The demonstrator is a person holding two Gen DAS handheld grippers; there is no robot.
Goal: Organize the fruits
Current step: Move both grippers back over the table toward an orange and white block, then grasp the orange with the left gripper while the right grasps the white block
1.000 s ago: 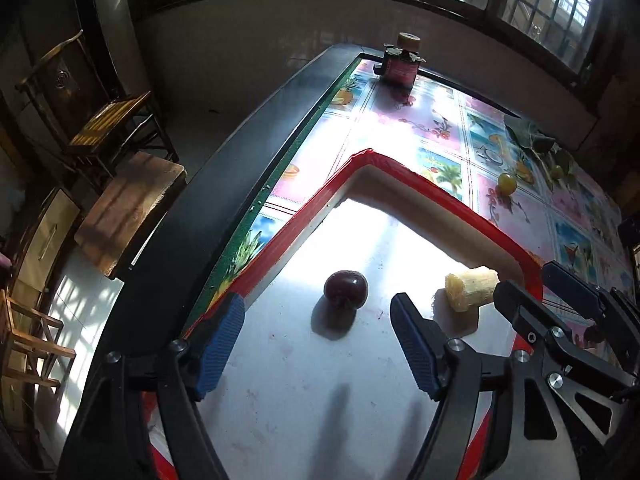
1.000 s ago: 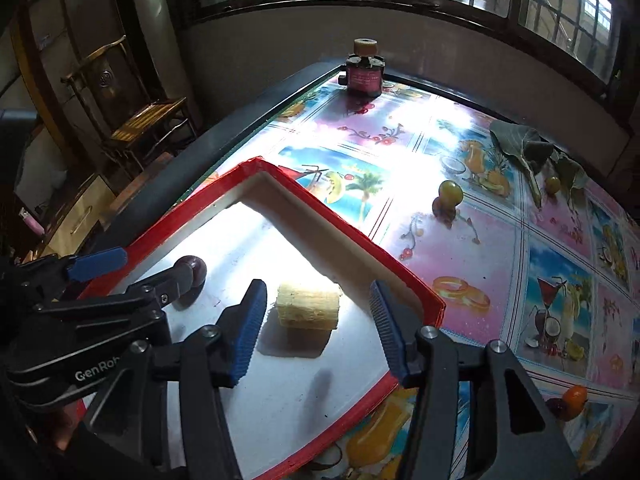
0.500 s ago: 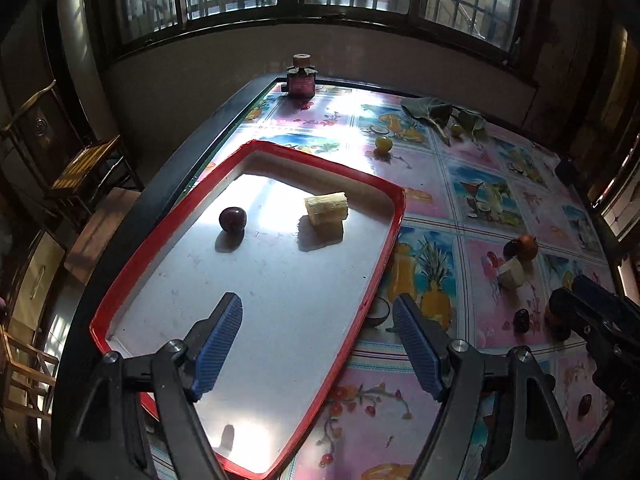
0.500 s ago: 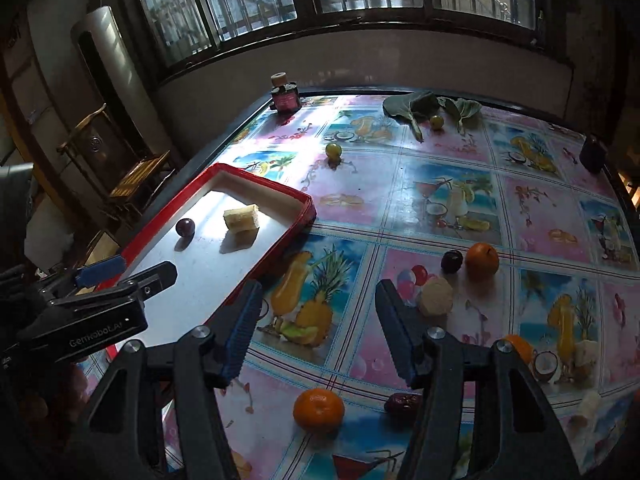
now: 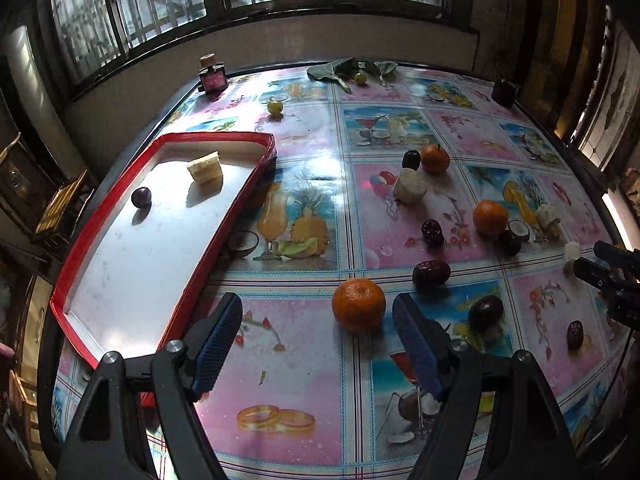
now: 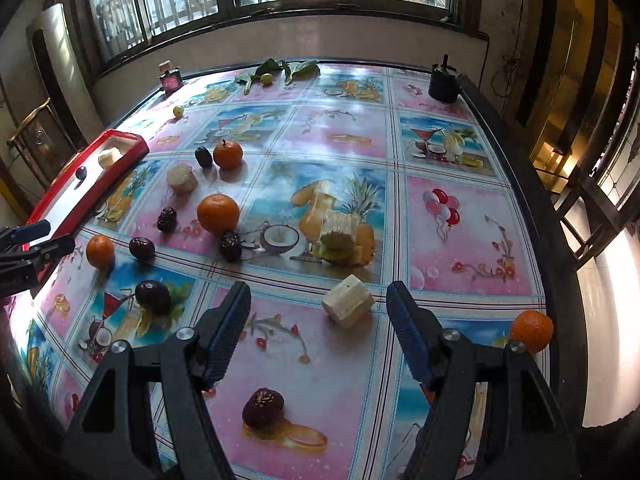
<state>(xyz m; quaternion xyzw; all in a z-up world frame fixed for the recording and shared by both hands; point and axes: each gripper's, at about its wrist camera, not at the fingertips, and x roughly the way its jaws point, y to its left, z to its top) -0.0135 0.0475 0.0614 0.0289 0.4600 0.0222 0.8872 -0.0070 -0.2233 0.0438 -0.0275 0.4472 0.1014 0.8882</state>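
At right frame edge, orange [image 6: 532,331] partly hidden behind right gripper [image 6: 318,330] fingers [image 6: 408,330]

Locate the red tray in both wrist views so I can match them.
Left wrist: red tray fills the left side, holding a dark plum and a pale sugarcane chunk.
Right wrist: same tray at the far left edge, small.
Shared landmark: the dark pink bottle at the table's far corner beyond the tray.

Both grippers [image 5: 318,340] back off tray [image 5: 224,236]
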